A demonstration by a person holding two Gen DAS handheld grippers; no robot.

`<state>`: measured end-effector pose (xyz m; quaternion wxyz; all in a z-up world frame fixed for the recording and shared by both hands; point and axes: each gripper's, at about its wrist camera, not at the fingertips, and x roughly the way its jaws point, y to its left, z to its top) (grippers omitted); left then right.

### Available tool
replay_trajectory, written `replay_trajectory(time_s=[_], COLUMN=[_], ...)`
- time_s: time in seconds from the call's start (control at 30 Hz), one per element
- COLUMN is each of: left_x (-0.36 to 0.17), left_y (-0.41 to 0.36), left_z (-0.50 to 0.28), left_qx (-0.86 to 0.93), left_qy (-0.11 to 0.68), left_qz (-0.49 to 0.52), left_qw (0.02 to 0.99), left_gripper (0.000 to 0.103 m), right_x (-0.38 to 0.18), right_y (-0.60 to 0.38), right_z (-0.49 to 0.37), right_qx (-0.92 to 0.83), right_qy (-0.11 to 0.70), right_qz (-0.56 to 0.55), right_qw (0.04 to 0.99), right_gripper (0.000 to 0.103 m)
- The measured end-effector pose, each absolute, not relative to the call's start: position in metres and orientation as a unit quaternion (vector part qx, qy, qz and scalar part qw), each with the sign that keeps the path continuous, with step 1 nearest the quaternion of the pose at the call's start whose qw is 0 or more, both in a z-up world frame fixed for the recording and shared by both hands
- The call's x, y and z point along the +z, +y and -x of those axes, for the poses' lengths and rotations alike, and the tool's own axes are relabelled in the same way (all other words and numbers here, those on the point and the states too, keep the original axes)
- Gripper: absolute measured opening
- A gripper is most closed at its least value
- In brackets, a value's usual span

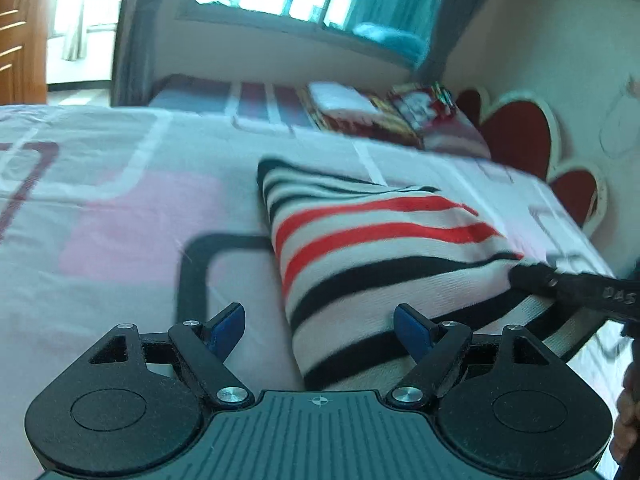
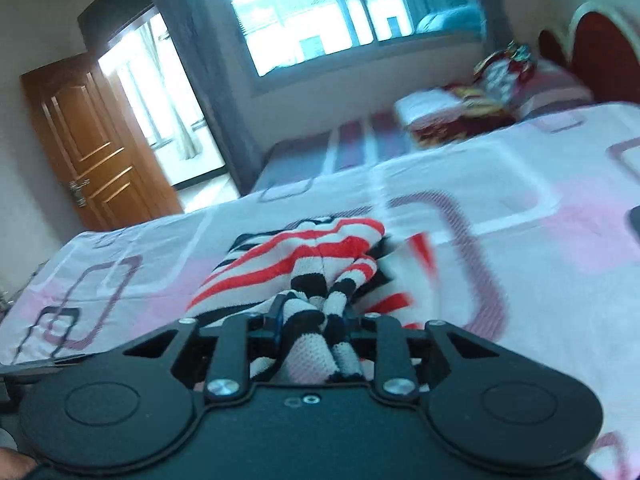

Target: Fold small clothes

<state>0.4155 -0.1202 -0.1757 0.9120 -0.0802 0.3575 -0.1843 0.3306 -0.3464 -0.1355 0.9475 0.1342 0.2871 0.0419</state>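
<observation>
A striped knit garment (image 1: 380, 248), white with red and black bands, lies folded on the pink patterned bedsheet (image 1: 120, 220). My left gripper (image 1: 320, 328) is open and empty, its blue pads just before the garment's near edge. My right gripper (image 2: 312, 320) is shut on a bunched edge of the striped garment (image 2: 304, 264) and lifts it off the bed. In the left wrist view the right gripper's black finger (image 1: 560, 280) comes in from the right and pinches the garment's right edge.
Folded red and white bedding (image 1: 368, 116) and a pillow lie at the bed's far end, by a red heart-shaped headboard (image 1: 520, 136). A window and grey curtains stand behind. A wooden door (image 2: 92, 148) is at the left. The bed's edge drops off at the right (image 1: 592, 264).
</observation>
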Motion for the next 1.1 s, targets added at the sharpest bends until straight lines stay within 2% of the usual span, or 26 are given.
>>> replay_trajectory(time_s=[0.13,0.2,0.33,0.4,0.43,0.63,0.7,0.8,0.87,1.1], left_x=[-0.195,-0.197,-0.195,-0.195,-0.196,-0.199,-0.201,-0.203,-0.199,-0.176], left_y=[-0.130,-0.130,-0.128,-0.126,-0.125,-0.126,-0.127,-0.128,-0.126,-0.121], left_z=[-0.413,-0.413,-0.413,-0.410,-0.410,-0.405,-0.405,-0.406,-0.404,-0.403], left_qx=[-0.186,-0.179,-0.180,-0.180,-0.181,-0.183,-0.184,-0.188,-0.188,-0.184], left_qy=[0.380,0.380,0.380,0.379,0.380,0.382,0.380,0.388,0.386,0.363], left_qz=[0.074,0.077,0.073,0.070,0.071,0.066,0.061,0.060,0.058,0.063], left_qw=[0.903,0.904,0.904,0.905,0.905,0.904,0.904,0.900,0.901,0.911], left_gripper=[0.081,0.087,0.088,0.088,0.088,0.088,0.088,0.089,0.089,0.089], right_x=[-0.176,-0.185,-0.178,-0.174,-0.173,-0.178,-0.176,-0.184,-0.196,-0.153], right_y=[-0.371,-0.370,-0.377,-0.380,-0.381,-0.382,-0.382,-0.380,-0.386,-0.392], right_z=[-0.333,-0.331,-0.325,-0.313,-0.306,-0.281,-0.281,-0.289,-0.289,-0.280], right_qx=[0.016,0.019,0.025,0.024,0.021,0.006,0.001,-0.019,-0.033,-0.019], right_qy=[0.349,0.346,0.349,0.351,0.355,0.364,0.349,0.369,0.392,0.335], right_qz=[-0.167,-0.167,-0.196,-0.190,-0.186,-0.188,-0.192,-0.164,-0.176,-0.182], right_qw=[0.922,0.923,0.916,0.916,0.916,0.912,0.917,0.915,0.902,0.924], right_gripper=[0.026,0.032,0.049,0.053,0.052,0.029,0.026,0.027,0.035,0.038])
